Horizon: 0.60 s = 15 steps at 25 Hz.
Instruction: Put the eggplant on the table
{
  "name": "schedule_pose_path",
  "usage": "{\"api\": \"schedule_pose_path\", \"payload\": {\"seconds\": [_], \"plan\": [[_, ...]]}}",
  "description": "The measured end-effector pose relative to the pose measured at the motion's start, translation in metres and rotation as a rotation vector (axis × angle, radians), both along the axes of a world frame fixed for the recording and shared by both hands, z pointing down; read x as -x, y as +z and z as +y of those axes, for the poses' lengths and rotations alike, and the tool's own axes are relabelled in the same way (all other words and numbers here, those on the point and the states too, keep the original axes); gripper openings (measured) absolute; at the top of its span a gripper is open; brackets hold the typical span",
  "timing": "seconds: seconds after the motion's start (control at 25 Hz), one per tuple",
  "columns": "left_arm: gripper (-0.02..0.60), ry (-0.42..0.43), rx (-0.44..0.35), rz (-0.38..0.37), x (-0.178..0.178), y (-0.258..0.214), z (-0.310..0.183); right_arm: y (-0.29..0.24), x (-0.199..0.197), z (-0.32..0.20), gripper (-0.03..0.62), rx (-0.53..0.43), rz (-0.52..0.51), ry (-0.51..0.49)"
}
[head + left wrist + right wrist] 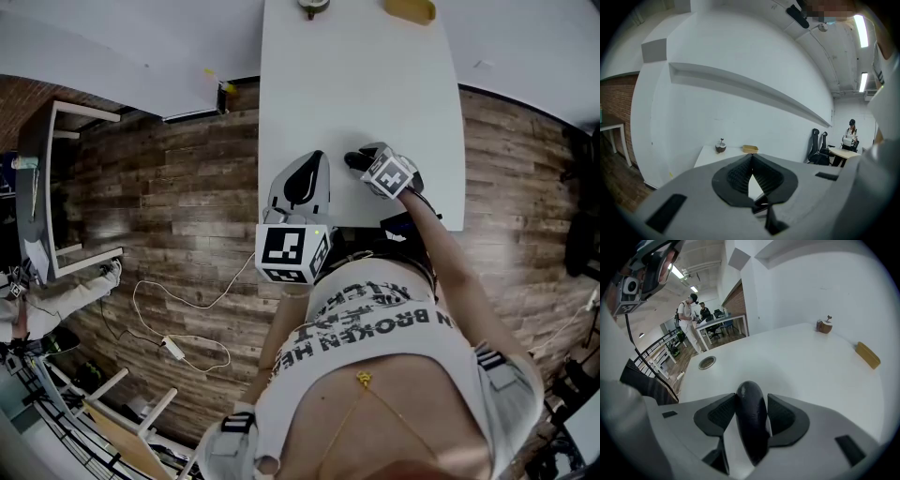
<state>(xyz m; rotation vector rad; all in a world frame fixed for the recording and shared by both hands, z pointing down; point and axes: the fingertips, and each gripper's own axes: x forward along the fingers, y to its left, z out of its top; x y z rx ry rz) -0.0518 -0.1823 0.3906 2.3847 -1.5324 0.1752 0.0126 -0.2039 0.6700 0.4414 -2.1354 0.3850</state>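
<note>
A dark, glossy eggplant point(751, 418) is clamped lengthwise between the pads of my right gripper point(750, 401), its rounded end poking out past the fingertips. In the head view that gripper point(360, 160) points down at the near part of the white table point(356, 84), with the eggplant's dark tip point(353, 160) showing just over the tabletop. Whether the eggplant touches the table cannot be told. My left gripper point(305, 173) hovers at the table's near left edge, its fingertips point(751, 159) together with nothing between them.
At the table's far end stand a small brown round object point(314, 7) and a shallow yellow tray point(410, 9). A round cable hole point(707, 363) sits in the tabletop to the left. Wooden floor with a cable point(178, 349) lies left of the table. People stand at desks point(689, 315) farther off.
</note>
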Motion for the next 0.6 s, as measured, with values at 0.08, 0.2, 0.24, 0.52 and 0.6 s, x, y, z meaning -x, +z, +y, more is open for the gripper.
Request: {"api": "schedule_pose_path", "payload": {"seconds": [0.08, 0.2, 0.24, 0.52, 0.6], "plan": [[0.006, -0.001, 0.001, 0.000, 0.0010, 0.0004, -0.0004, 0.0000, 0.0000, 0.0014, 0.209, 0.013, -0.001, -0.010], [0.006, -0.004, 0.003, 0.000, 0.0037, 0.0006, -0.0008, 0.0007, 0.0009, 0.0046, 0.215, 0.032, 0.002, -0.037], [0.006, -0.004, 0.003, -0.001, 0.0045, 0.0008, -0.0007, 0.0012, 0.0012, 0.0056, 0.219, 0.037, 0.003, -0.044], [0.006, -0.002, 0.004, 0.000, 0.0025, 0.0036, -0.0004, 0.0023, -0.0023, 0.0059, 0.238, 0.040, -0.006, -0.040], [0.006, -0.002, 0.004, 0.001, 0.0025, 0.0041, -0.0011, 0.0031, -0.0034, 0.0052, 0.241, 0.035, -0.006, -0.041]]}}
